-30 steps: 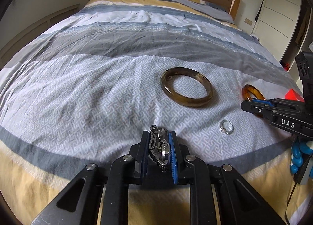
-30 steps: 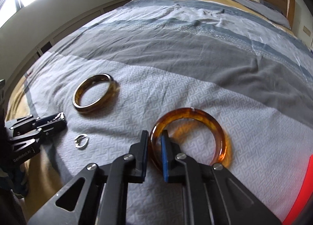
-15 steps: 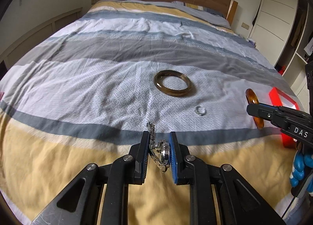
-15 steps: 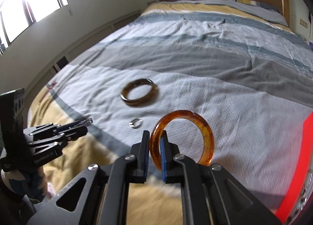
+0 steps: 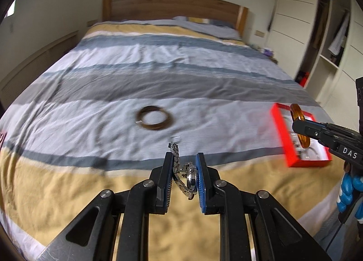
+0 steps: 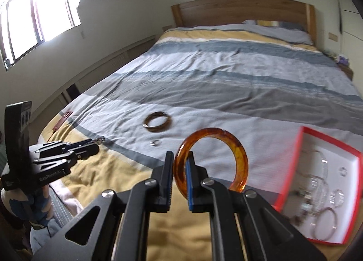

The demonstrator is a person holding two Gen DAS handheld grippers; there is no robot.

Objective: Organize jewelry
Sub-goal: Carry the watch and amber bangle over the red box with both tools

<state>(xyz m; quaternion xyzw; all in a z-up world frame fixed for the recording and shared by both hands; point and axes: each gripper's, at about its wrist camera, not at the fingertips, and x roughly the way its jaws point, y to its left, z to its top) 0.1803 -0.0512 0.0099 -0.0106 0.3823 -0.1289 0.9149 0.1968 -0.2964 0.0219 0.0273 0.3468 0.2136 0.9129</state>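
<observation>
My left gripper [image 5: 183,171] is shut on a silver metal watch [image 5: 185,175], held above the bed; its band sticks up past the fingertips. My right gripper [image 6: 180,170] is shut on an amber bangle [image 6: 240,158], which stands upright in the air. That bangle [image 5: 299,124] and right gripper [image 5: 301,127] show at the right of the left wrist view, over the red box [image 5: 278,129]. A dark brown bangle [image 5: 155,120] [image 6: 158,122] and a small silver ring [image 6: 155,143] lie on the bedspread. The red box [image 6: 301,145] holds several silver pieces.
The striped bedspread [image 6: 226,83] covers a bed with a wooden headboard [image 6: 245,11]. A window [image 6: 34,11] is on the left wall, white wardrobes [image 5: 295,22] on the right. The left gripper [image 6: 95,145] appears at the left of the right wrist view.
Both grippers have risen and pulled back from the bedspread, carrying the watch and the amber bangle. The red box has come into view at the right.
</observation>
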